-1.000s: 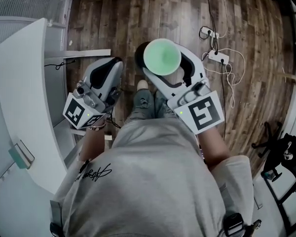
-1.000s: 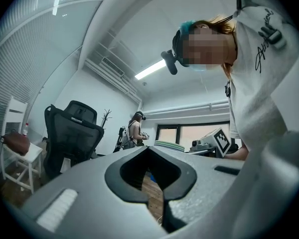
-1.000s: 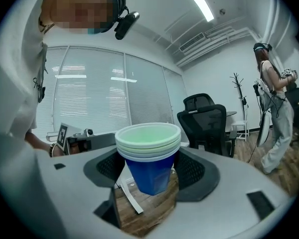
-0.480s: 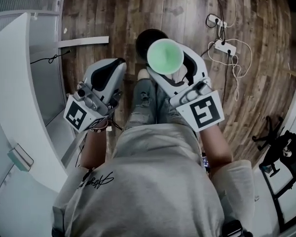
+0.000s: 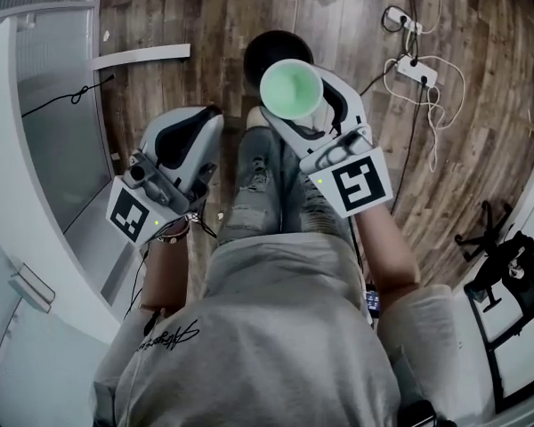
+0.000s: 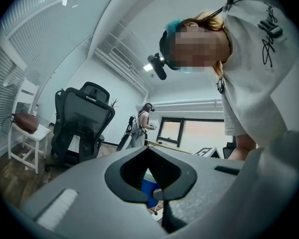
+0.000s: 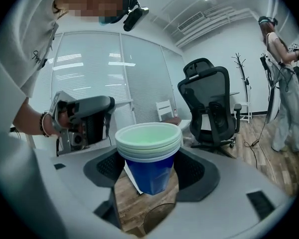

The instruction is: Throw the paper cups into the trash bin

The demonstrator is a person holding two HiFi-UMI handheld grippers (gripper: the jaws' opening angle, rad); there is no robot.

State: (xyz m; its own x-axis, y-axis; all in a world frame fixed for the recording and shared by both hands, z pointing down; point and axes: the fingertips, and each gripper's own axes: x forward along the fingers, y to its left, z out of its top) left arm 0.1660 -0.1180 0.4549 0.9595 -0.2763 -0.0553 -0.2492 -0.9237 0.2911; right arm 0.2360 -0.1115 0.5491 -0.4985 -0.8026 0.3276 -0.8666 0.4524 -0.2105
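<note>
The right gripper was clamped on a nested stack of paper cups, its jaws pressed against the blue wall from either side, with the stack held upright and mouth up. The topmost cup showed a pale green inside with nothing in it. From the head view, the stack hung above the near edge of the round, dark trash bin, which stood on the wooden floor in front of the person's knees. We could not make out whether the bin held anything, since its inside read only as black.

The left gripper was held low at the person's left side, its jaws together and gripping nothing.

We judged the carry to be all but over and the drop not yet made. The next move called for bringing the stack squarely over the bin's mouth, then parting the jaws.
</note>
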